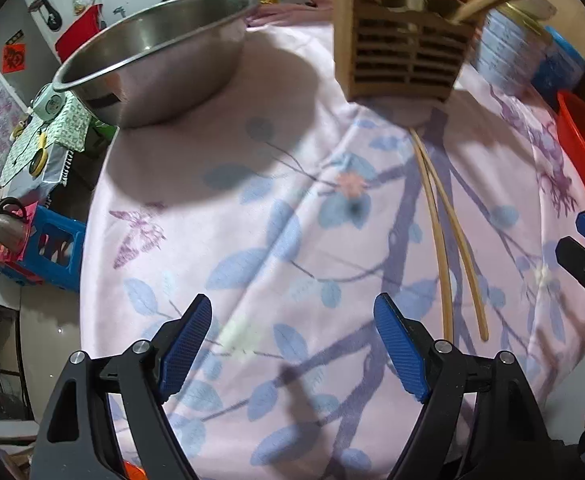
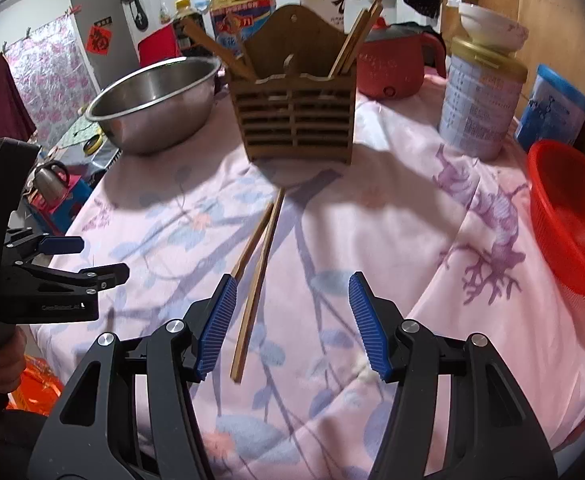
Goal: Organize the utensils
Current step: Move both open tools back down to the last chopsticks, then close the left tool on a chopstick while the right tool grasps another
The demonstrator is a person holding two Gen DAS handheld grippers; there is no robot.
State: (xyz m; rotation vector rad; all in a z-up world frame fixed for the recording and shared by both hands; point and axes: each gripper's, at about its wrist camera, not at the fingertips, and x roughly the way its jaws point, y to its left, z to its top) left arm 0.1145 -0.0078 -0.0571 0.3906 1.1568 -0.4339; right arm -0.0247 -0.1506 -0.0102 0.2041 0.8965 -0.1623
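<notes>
Two wooden chopsticks (image 2: 257, 267) lie side by side on the pink flowered cloth, pointing toward a slatted wooden utensil holder (image 2: 298, 120) that has more chopsticks standing in it. My right gripper (image 2: 292, 320) hangs open just above the cloth, with the near ends of the chopsticks inside its gap close to the left pad, untouched. In the left wrist view the same chopsticks (image 1: 450, 248) run down from the holder (image 1: 402, 56). My left gripper (image 1: 292, 344) is open over bare cloth, to the left of them. The right gripper also shows at that view's right edge.
A steel bowl (image 2: 154, 100) stands left of the holder. Behind it are oil bottles and a red kettle (image 2: 394, 68). A tall tin (image 2: 480, 104) with a white bowl on top, a blue box and a red basket (image 2: 572, 216) sit at the right. The table edge drops off on the left.
</notes>
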